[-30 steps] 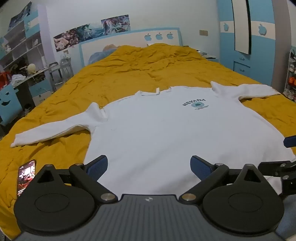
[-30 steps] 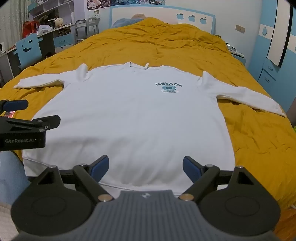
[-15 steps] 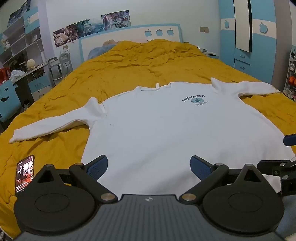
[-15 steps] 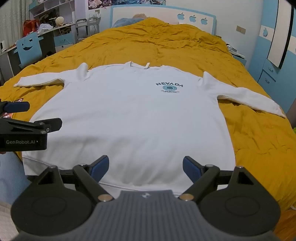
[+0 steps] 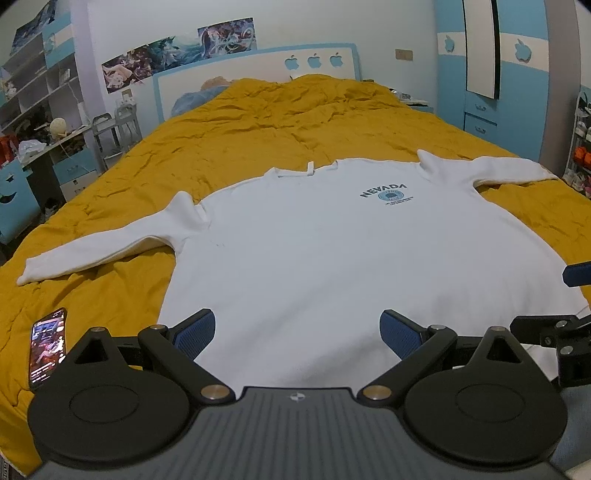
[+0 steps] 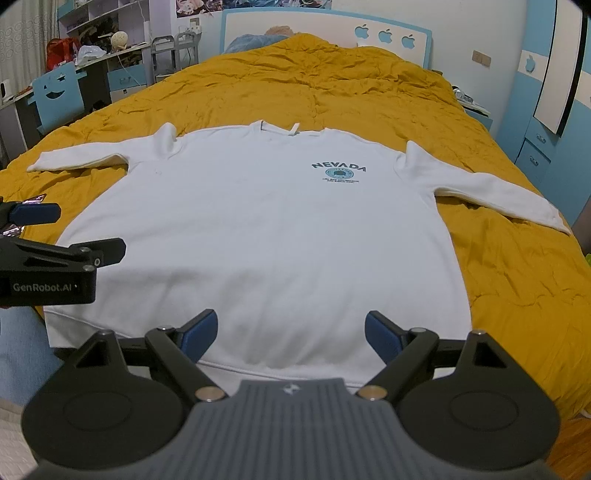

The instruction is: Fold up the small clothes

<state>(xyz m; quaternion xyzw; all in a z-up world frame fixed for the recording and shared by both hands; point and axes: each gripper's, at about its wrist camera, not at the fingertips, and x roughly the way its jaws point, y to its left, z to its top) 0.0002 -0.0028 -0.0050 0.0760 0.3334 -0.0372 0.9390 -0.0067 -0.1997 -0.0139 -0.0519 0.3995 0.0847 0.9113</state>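
A white long-sleeved sweatshirt (image 5: pixel 332 258) with a dark "NEVADA" print lies flat, face up, on the yellow bed, sleeves spread to both sides; it also shows in the right wrist view (image 6: pixel 266 236). My left gripper (image 5: pixel 297 330) is open and empty, above the sweatshirt's lower left part. My right gripper (image 6: pixel 291 334) is open and empty, just above the hem. The right gripper's fingers (image 5: pixel 546 325) show at the right edge of the left view; the left gripper's fingers (image 6: pixel 92 253) show at the left edge of the right view.
A lit phone (image 5: pixel 48 347) lies on the yellow duvet (image 5: pixel 258 140) left of the hem. A desk, shelves and blue chair (image 6: pixel 59 92) stand left of the bed; blue wardrobes (image 5: pixel 487 74) stand to the right. The headboard (image 6: pixel 325 26) is at the far end.
Both grippers stay open over the hem. The left view has shifted slightly, with the sweatshirt and phone sitting a little lower in the frame. The sweatshirt has not moved.
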